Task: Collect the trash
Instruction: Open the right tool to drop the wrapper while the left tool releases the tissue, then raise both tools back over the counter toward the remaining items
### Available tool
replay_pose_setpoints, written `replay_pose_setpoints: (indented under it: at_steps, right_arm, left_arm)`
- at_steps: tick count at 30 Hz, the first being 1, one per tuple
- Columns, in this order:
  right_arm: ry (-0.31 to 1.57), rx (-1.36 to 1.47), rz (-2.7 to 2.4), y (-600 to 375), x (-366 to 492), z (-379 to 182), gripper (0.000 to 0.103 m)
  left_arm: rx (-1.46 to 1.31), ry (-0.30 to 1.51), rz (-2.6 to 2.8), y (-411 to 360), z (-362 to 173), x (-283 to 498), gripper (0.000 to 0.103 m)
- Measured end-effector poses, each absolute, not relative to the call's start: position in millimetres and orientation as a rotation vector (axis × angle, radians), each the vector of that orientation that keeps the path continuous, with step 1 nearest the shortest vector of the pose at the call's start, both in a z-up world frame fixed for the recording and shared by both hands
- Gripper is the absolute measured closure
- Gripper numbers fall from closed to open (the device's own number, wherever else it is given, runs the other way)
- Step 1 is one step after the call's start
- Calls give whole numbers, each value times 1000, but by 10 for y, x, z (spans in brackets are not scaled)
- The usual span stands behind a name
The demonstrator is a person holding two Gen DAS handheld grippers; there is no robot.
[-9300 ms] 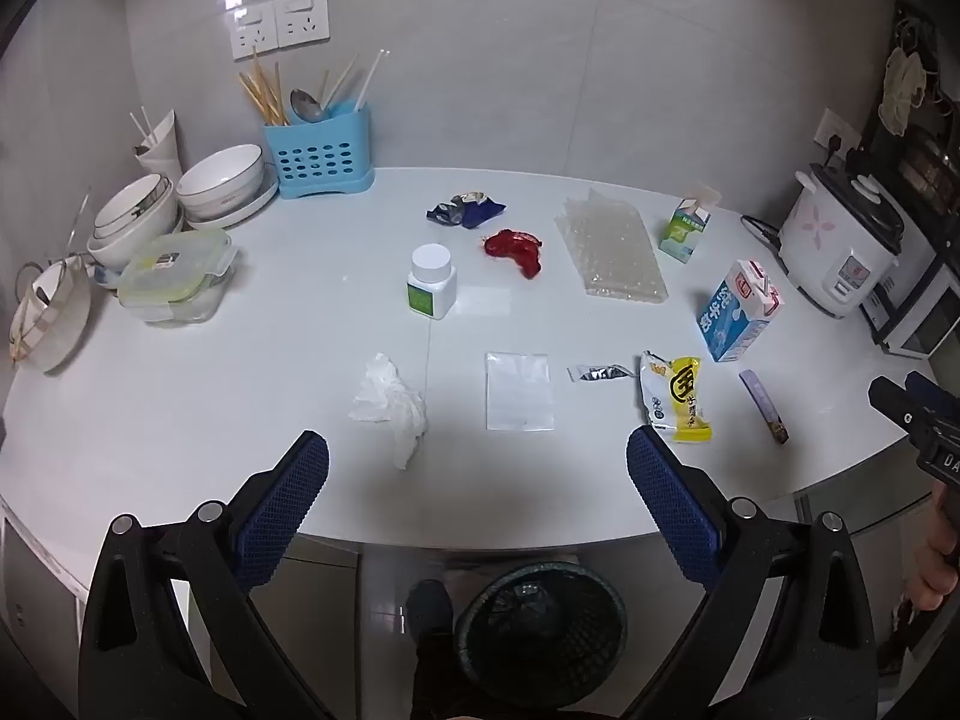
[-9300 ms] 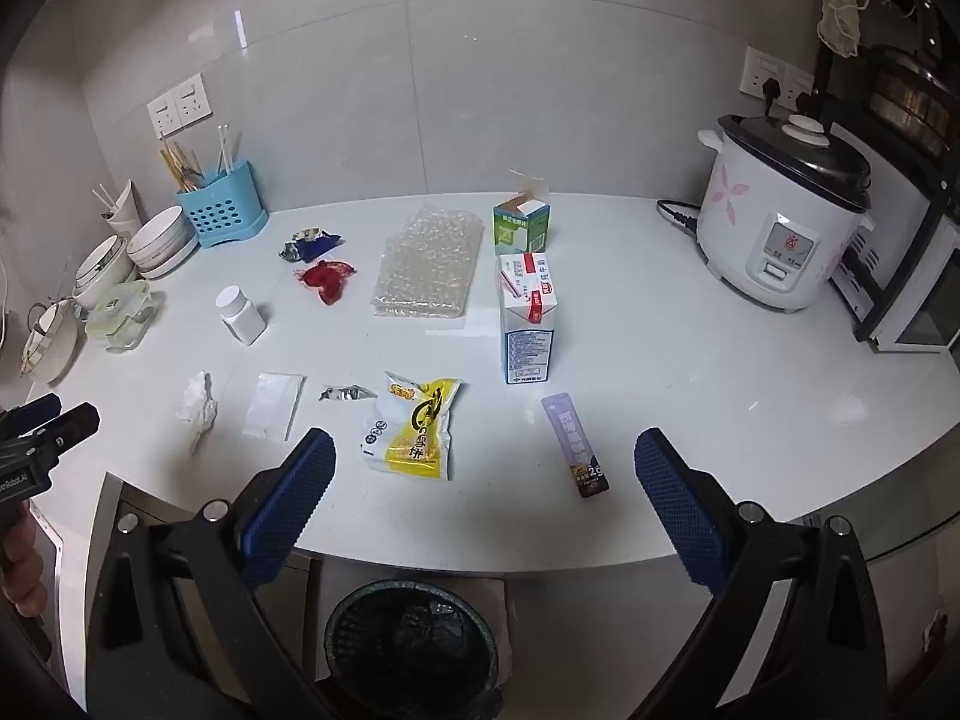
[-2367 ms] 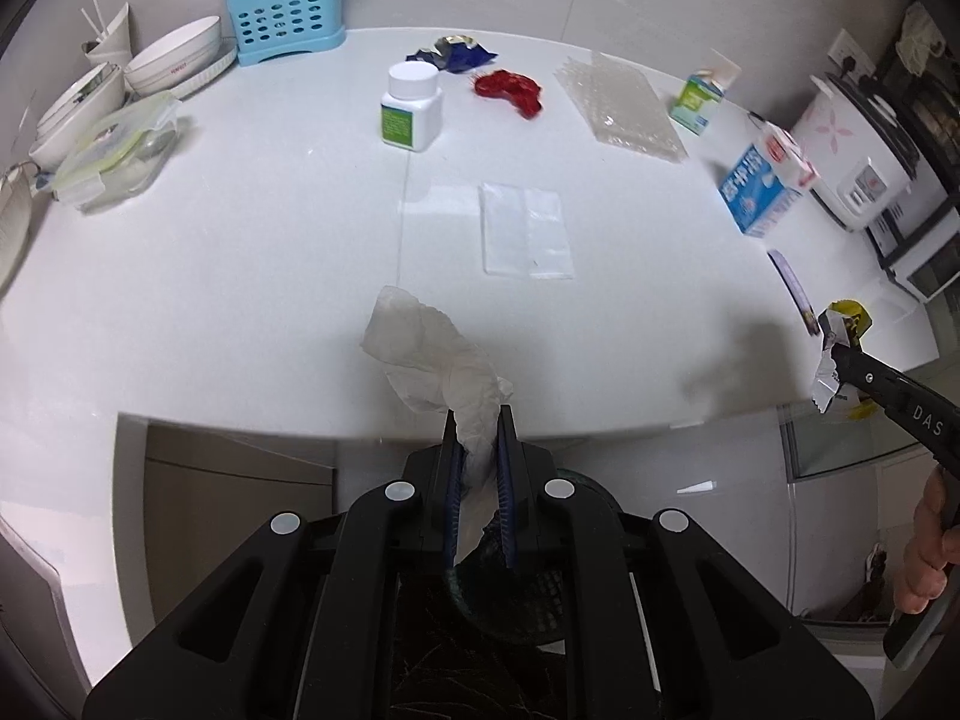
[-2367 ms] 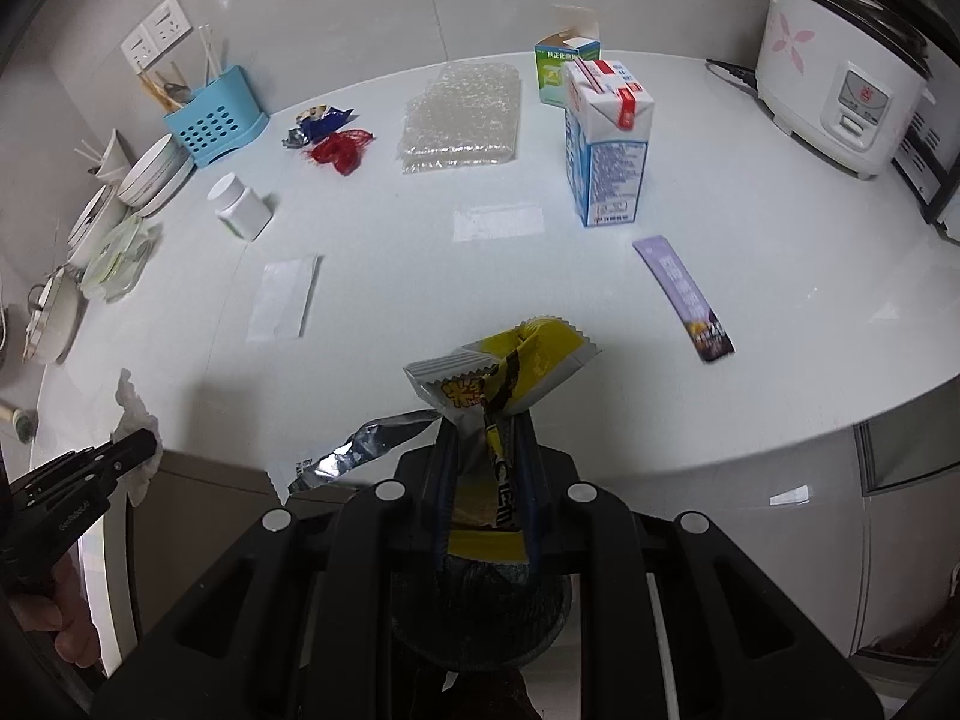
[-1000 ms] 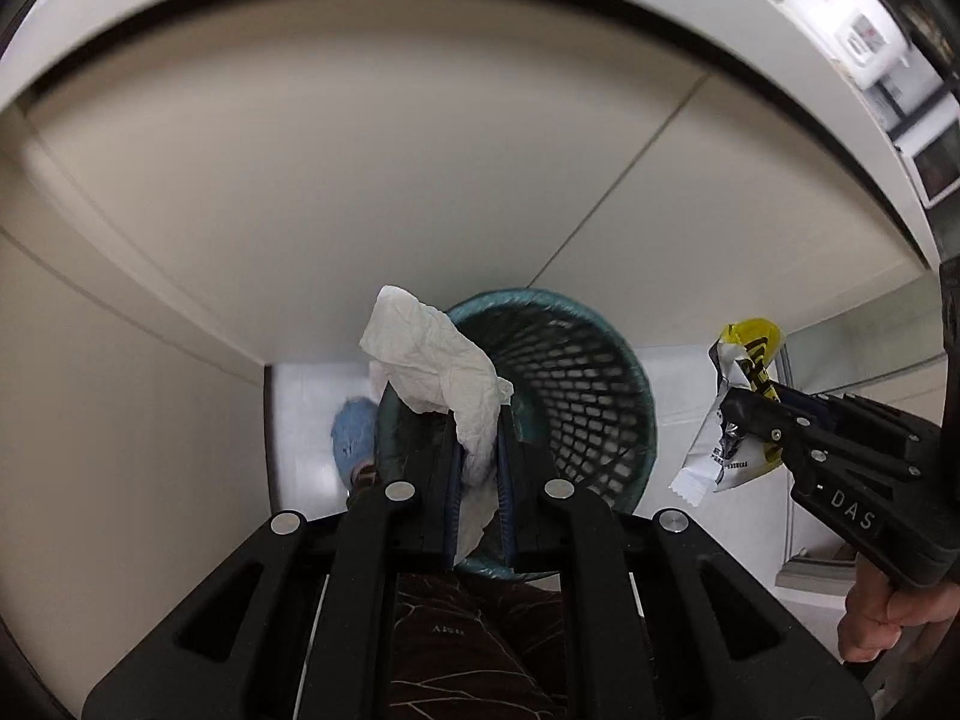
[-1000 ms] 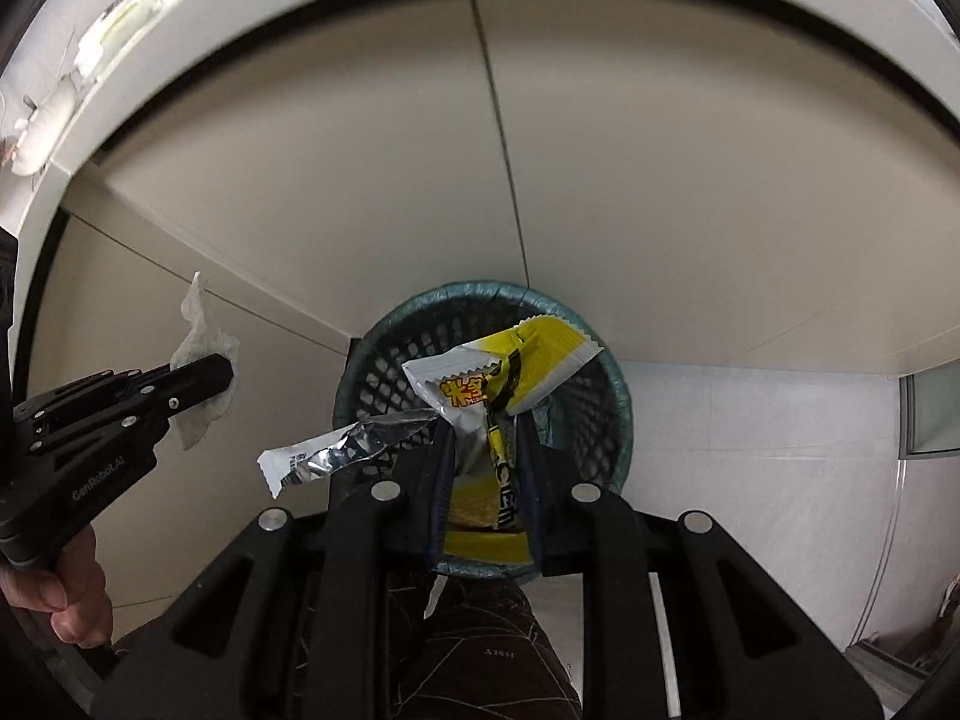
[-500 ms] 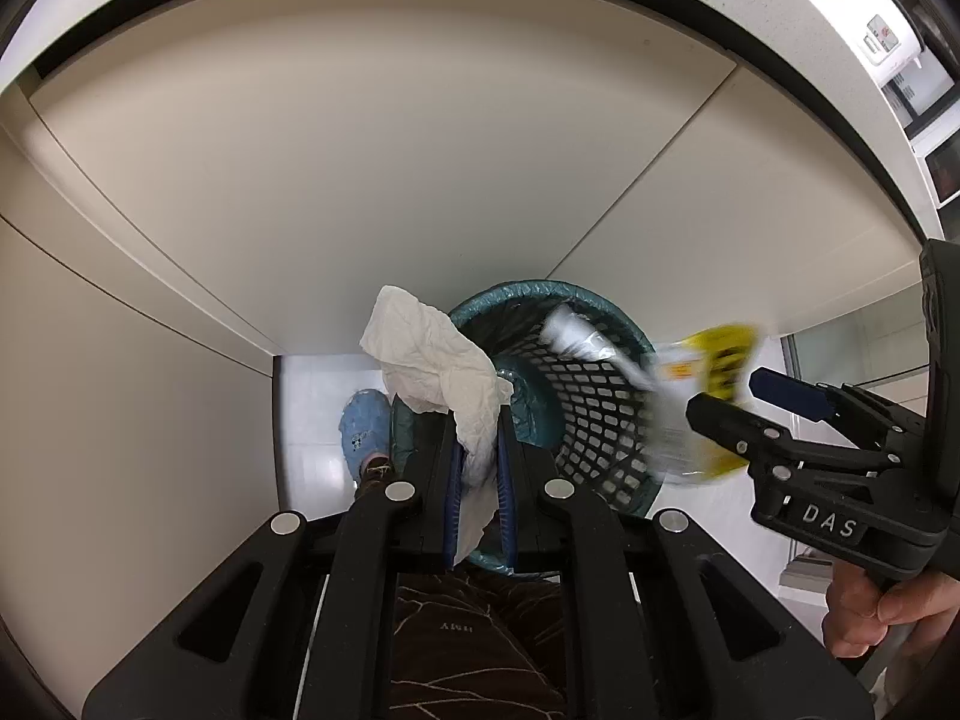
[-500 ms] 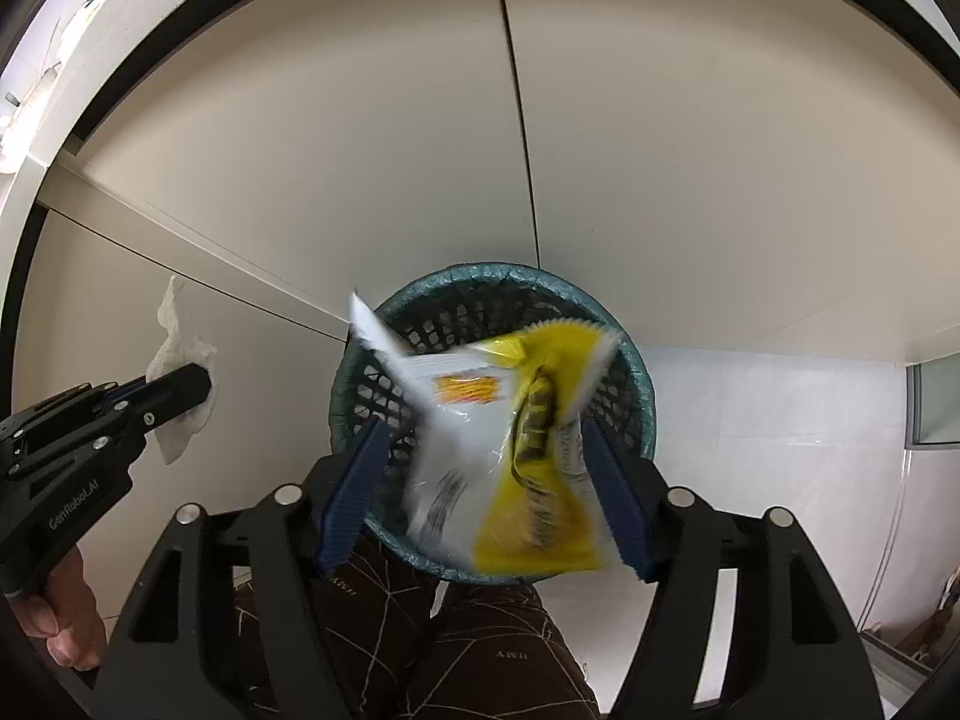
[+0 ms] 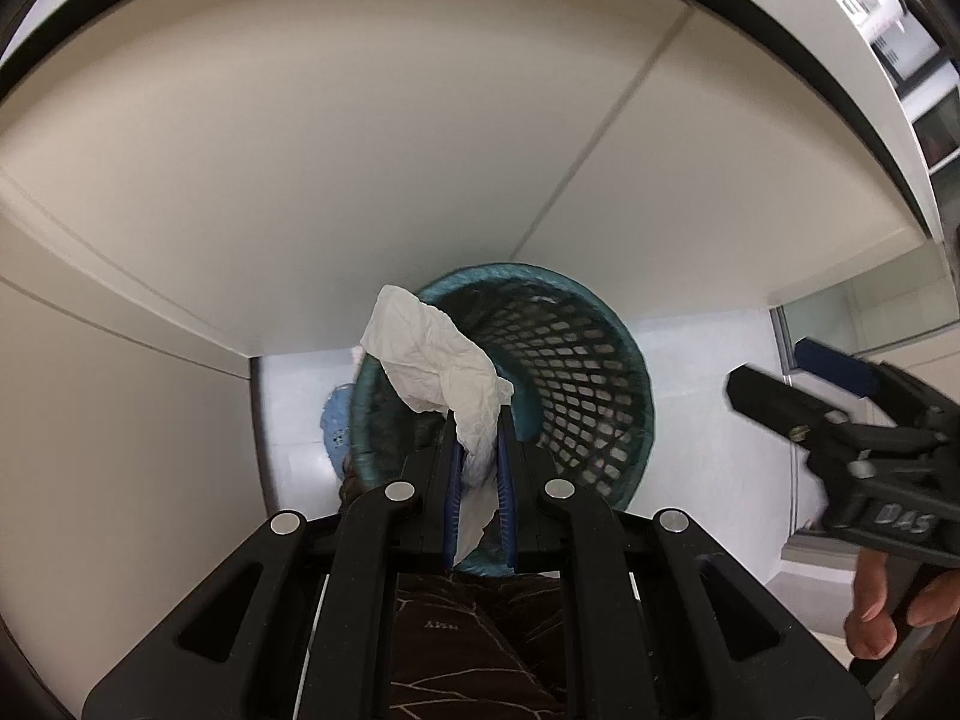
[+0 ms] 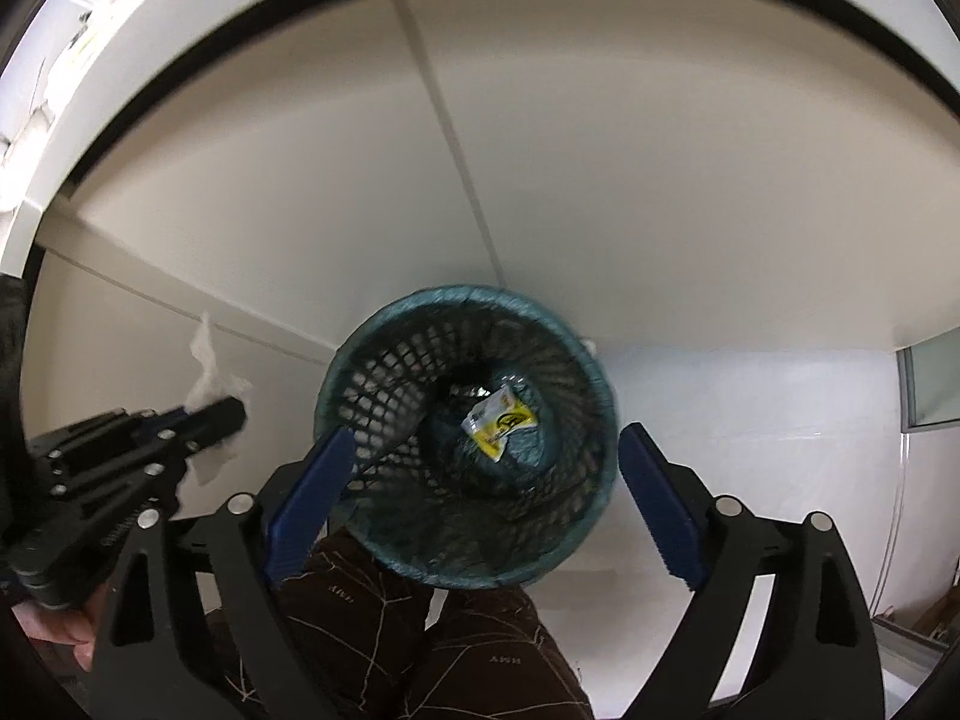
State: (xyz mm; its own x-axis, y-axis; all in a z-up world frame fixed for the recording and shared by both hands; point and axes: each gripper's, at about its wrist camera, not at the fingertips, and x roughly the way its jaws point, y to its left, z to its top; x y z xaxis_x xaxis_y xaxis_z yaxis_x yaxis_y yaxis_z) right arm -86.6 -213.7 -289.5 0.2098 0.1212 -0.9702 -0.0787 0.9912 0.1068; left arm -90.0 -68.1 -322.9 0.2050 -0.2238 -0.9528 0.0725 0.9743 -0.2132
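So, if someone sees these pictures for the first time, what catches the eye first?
The teal mesh bin on the floor under the counter, with a yellow snack wrapper lying at its bottom. The right tongs hang above it, jaws opening with nothing between them. The left tongs are clamped on a crumpled white tissue over the bin's rim.

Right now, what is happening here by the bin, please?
A person is throwing trash into a teal mesh bin on the floor under the counter. The right tongs are opening above the bin, with nothing between them; a yellow snack wrapper lies at the bottom of the bin. The left tongs are shut on a crumpled white tissue, held near the bin's rim and not yet dropped.
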Motion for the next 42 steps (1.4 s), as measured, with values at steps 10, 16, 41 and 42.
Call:
replay_pose_setpoints:
  at_steps: [10,16,41,42]
  right_arm:
    - [1316,50,51,-2560,-894,-2730,8]
    - [1310,65,42,-2668,-906,-2646,8]
    - [1106,5,74,-2818,-634,-1600,8]
    - [1089,5,77,-2817,-603,-1528,8]
  left_arm:
    - [-68,1352,-282,-1051,-3309,-912,89]
    - [-59,1357,-294,-1145,-3357,-941,76]
    - [-87,1122,-217,-797,-2151,-854,6]
    - [-99,1108,-204,-772,-2073,-806,6]
